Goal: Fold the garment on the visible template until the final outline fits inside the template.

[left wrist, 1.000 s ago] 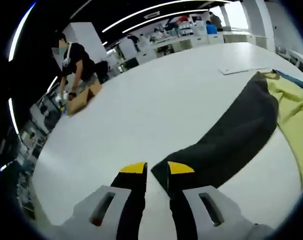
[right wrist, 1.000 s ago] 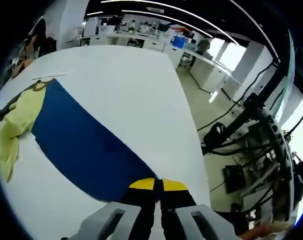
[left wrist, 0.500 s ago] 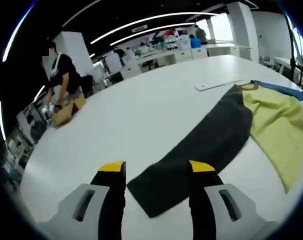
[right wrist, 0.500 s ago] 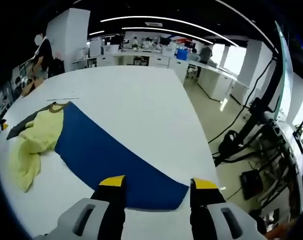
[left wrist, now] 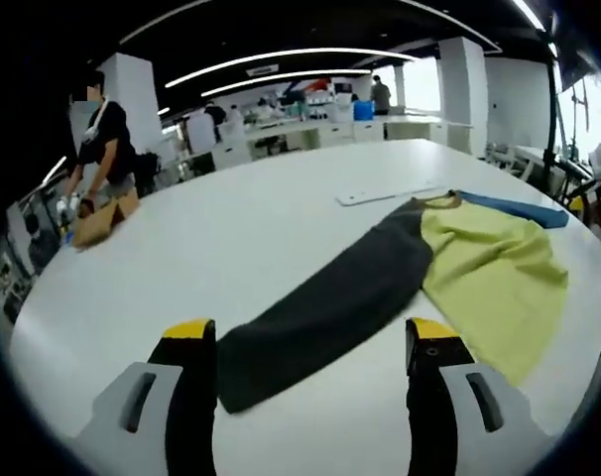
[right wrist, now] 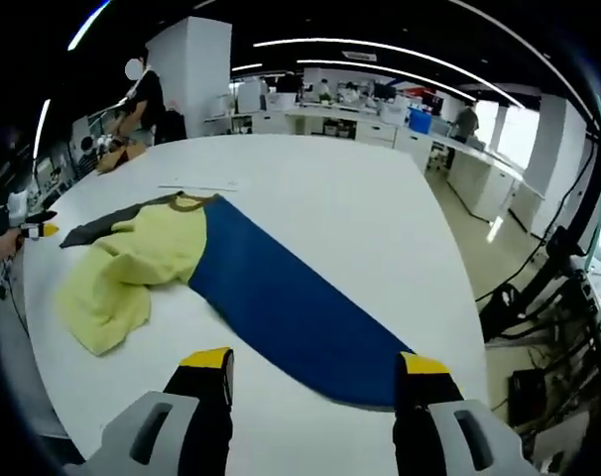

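A long-sleeved garment lies spread on the white table (left wrist: 231, 238). Its yellow body (left wrist: 489, 278) is rumpled, its dark grey sleeve (left wrist: 320, 307) stretches toward my left gripper (left wrist: 310, 332), and its blue sleeve (left wrist: 509, 206) runs off to the far side. My left gripper is open; the grey cuff lies flat between its jaws, held by neither. In the right gripper view the blue sleeve (right wrist: 281, 297) reaches toward my right gripper (right wrist: 313, 362), which is open just short of the cuff. The yellow body (right wrist: 132, 268) and grey sleeve (right wrist: 102, 228) lie beyond.
A thin white strip (left wrist: 390, 193) (right wrist: 196, 185) lies on the table past the collar (right wrist: 186, 203). A person (left wrist: 97, 139) bends over a brown box (left wrist: 97, 218) at the table's far edge. The table edge (right wrist: 469, 337) drops off to my right, with cables on the floor.
Both grippers opened and let go of the sleeve cuffs, then drew back. The grey and blue sleeves now lie stretched flat on the table.
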The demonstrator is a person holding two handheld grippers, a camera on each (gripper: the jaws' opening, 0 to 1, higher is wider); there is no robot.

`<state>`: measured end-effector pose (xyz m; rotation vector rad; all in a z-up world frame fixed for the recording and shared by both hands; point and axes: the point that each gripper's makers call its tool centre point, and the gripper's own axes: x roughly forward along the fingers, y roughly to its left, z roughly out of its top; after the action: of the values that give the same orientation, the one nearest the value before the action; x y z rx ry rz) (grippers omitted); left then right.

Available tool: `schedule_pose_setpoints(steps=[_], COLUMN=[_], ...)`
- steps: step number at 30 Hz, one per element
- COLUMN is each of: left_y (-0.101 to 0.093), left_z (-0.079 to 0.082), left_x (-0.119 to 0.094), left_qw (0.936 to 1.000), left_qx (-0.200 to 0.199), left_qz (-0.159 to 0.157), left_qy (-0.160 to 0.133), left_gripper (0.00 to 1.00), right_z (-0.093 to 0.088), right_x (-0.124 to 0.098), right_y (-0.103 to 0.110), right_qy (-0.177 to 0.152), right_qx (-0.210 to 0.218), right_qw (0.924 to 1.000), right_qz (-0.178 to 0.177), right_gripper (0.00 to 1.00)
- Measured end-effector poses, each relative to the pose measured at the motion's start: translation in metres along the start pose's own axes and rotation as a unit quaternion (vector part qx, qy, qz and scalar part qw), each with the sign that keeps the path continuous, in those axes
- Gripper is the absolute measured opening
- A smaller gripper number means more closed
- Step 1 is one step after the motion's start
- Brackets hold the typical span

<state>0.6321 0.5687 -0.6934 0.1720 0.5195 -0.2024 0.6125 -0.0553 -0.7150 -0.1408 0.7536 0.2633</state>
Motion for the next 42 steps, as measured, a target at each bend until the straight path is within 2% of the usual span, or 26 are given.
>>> schedule_pose_setpoints(steps=[3, 5, 11, 15, 21, 29, 35, 38, 42], left_y=[-0.014, -0.024, -0.055, -0.077, -0.101, -0.125, -0.135, -0.141, -0.150], left_z=[-0.004, -0.008, -0.012, -0.019, -0.028, -0.037, -0.047, -0.047, -0.051], left_x=[-0.004, -0.006, -0.014, -0.021, -0.027, -0.034, -0.031, -0.029, -0.026], left_qw=[0.9998, 0.9995, 0.9979, 0.9953, 0.9934, 0.9906, 0.9894, 0.9896, 0.9891], left_qx=[-0.009, -0.005, 0.009, 0.019, 0.011, 0.009, 0.013, 0.004, -0.005], left_qz=[-0.019, -0.030, -0.064, -0.094, -0.114, -0.136, -0.143, -0.143, -0.146], left_qy=[0.002, 0.011, 0.007, 0.012, 0.010, 0.010, 0.018, 0.017, 0.021], left_gripper=[0.77, 0.78, 0.80, 0.79, 0.76, 0.68, 0.62, 0.59, 0.54], right_z=[0.003, 0.005, 0.013, 0.017, 0.019, 0.017, 0.011, 0.008, 0.003], right_x=[-0.001, -0.001, 0.001, 0.004, 0.012, 0.028, 0.048, 0.056, 0.070], right_y=[0.017, 0.030, 0.067, 0.091, 0.122, 0.147, 0.151, 0.158, 0.160], right_qy=[-0.004, -0.006, -0.017, -0.024, -0.027, -0.033, -0.030, -0.032, -0.025], right_qx=[-0.012, -0.016, -0.035, -0.035, -0.034, -0.044, -0.046, -0.065, -0.073], right_qw=[0.9998, 0.9994, 0.9968, 0.9942, 0.9900, 0.9862, 0.9862, 0.9832, 0.9839], right_qz=[0.016, 0.030, 0.070, 0.099, 0.134, 0.156, 0.156, 0.168, 0.161], right_gripper=[0.66, 0.66, 0.65, 0.64, 0.60, 0.52, 0.40, 0.39, 0.35])
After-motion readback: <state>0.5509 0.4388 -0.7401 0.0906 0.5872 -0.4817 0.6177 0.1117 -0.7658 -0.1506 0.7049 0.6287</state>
